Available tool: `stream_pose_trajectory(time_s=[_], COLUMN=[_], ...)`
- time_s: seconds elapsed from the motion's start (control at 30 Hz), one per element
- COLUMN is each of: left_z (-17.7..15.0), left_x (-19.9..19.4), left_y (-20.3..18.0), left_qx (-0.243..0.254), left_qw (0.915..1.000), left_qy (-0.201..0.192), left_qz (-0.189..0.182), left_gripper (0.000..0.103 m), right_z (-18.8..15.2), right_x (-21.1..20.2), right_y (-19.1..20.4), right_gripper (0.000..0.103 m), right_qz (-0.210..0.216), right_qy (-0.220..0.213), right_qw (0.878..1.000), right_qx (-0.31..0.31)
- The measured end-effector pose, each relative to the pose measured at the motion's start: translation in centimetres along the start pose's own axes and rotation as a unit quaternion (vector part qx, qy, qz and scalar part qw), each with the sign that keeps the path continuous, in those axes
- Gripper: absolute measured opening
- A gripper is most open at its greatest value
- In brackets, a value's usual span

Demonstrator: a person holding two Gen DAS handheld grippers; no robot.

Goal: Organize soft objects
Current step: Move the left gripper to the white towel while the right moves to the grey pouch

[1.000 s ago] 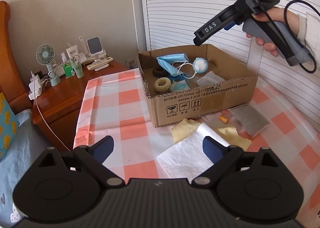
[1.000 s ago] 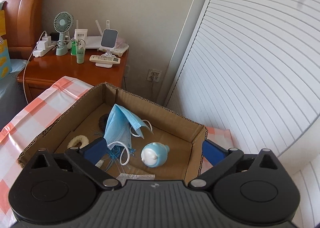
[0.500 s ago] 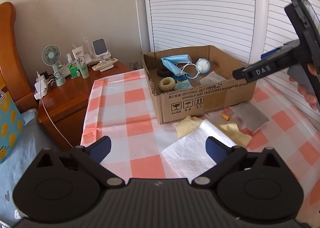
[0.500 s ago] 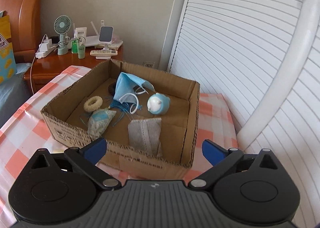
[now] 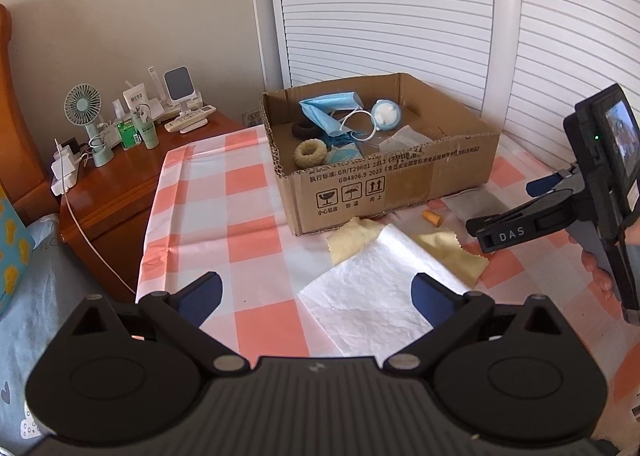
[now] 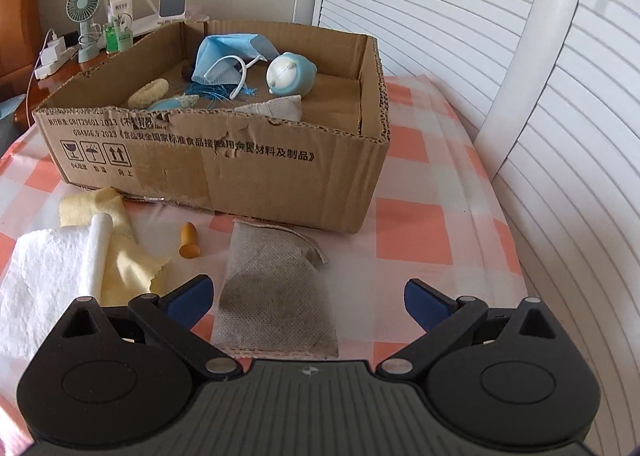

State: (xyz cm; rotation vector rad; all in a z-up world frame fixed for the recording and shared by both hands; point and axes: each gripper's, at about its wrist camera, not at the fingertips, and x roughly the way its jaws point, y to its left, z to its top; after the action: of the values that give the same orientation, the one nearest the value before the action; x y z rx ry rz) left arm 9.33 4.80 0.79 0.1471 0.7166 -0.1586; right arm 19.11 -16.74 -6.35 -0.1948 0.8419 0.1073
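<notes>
A cardboard box (image 5: 400, 192) (image 6: 256, 164) stands on the checked tablecloth and holds a blue face mask (image 6: 224, 56), a blue round pouch (image 6: 290, 74), a cream scrunchie (image 5: 310, 152) and other soft items. In front of it lie a grey fabric pouch (image 6: 276, 288), an orange earplug (image 6: 189, 240), a yellow cloth (image 6: 128, 268) and a white tissue (image 5: 372, 296). My right gripper (image 6: 306, 302) is open and empty, low over the grey pouch; it also shows in the left wrist view (image 5: 516, 212). My left gripper (image 5: 316, 298) is open and empty above the tissue's near edge.
A wooden nightstand (image 5: 120, 192) at the left carries a small fan (image 5: 86, 116), bottles, a remote and chargers. White slatted doors (image 5: 400, 16) run behind the table. A white rounded post (image 6: 532, 40) rises at the right. Blue bedding lies at the lower left.
My right gripper has dropped from above the box to low over the grey pouch in front of it. The left gripper has pulled back and up a little.
</notes>
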Motion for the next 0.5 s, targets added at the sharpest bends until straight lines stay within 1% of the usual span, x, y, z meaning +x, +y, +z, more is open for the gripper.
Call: stream_pose_trajectory(time_s=[0.1,0.13,0.23,0.27,0.5], left_z=[0.1,0.2,0.4,0.6,2.0], left_x=[0.6,0.9,1.8,2.1,5.5], left_y=[-0.3,-0.4,-0.9,-1.0,-2.7], left_qx=[0.003,0.003,0.006,0.006,0.013], left_qw=[1.0,0.9999,0.9997,0.9996,0.9982], left_qy=[0.009,0.013,0.023,0.027,0.047], left_qz=[-0.002,-0.003,-0.007,-0.011,-0.035], left_gripper=[0.101,0.101,0.101,0.101,0.101], right_z=[-0.3,-0.5,-0.6,-0.7,-1.7], right_x=[0.9,0.9,1.3,1.2,0.7], right_y=[0.5,0.4,-1.0,-1.2,-1.9], right_gripper=[0.103,0.103,0.103,0.103,0.103], right_qz=[0.0,0.006,0.03,0.026,0.031], right_qy=[0.013,0.007,0.018,0.015,-0.003], right_qw=[1.0,1.0,0.999,0.999,0.999], right_qx=[-0.012,-0.007,0.025,0.024,0.02])
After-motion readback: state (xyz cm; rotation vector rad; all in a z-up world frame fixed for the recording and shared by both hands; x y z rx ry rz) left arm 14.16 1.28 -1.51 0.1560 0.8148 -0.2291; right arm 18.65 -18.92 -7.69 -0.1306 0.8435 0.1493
